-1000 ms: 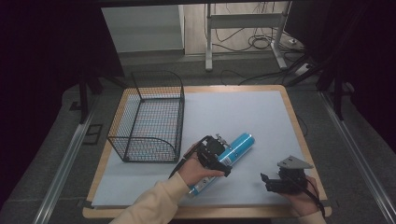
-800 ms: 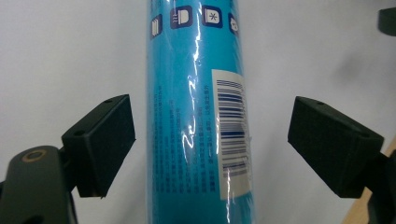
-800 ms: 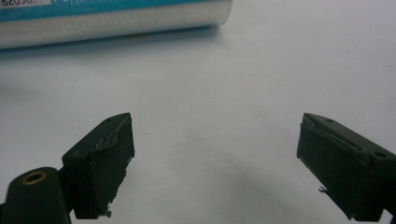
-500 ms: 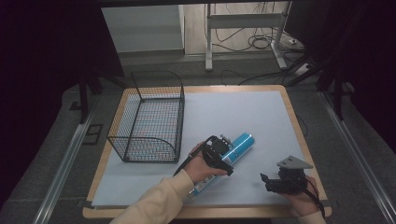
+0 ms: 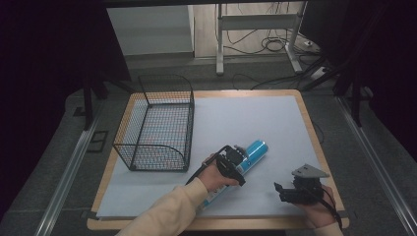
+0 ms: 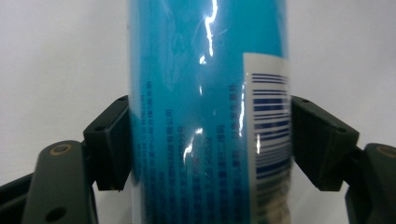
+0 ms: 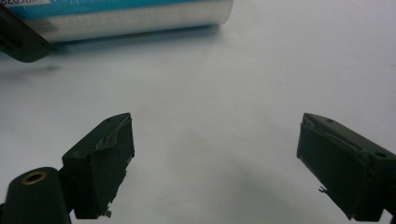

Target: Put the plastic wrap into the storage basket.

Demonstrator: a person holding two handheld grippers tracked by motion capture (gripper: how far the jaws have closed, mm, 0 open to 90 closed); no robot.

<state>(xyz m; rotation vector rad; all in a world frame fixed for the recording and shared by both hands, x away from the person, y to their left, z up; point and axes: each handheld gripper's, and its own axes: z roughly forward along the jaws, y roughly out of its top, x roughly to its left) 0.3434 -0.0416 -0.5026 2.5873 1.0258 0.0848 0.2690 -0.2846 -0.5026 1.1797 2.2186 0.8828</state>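
A blue can (image 5: 255, 148) with a barcode label lies on its side on the white sheet (image 5: 246, 113), pointing up and to the right. My left gripper (image 5: 240, 157) straddles the can's middle, with a hand behind it. In the left gripper view its jaws have just been closing and both pads now press on the sides of the blue can (image 6: 205, 84). My right gripper (image 5: 279, 191) rests low near the front right of the sheet. Its jaws stand wide apart with nothing between them (image 7: 215, 158). The can's white end (image 7: 140, 18) lies ahead of it.
A black wire basket (image 5: 160, 157) stands on the left part of the sheet, near the can. The wooden table edge (image 5: 314, 132) frames the sheet. A metal stand and cables (image 5: 265, 44) sit on the floor beyond the table.
The left gripper has sunk onto the can and its jaws have closed in against the can's sides. The right gripper has kept still.
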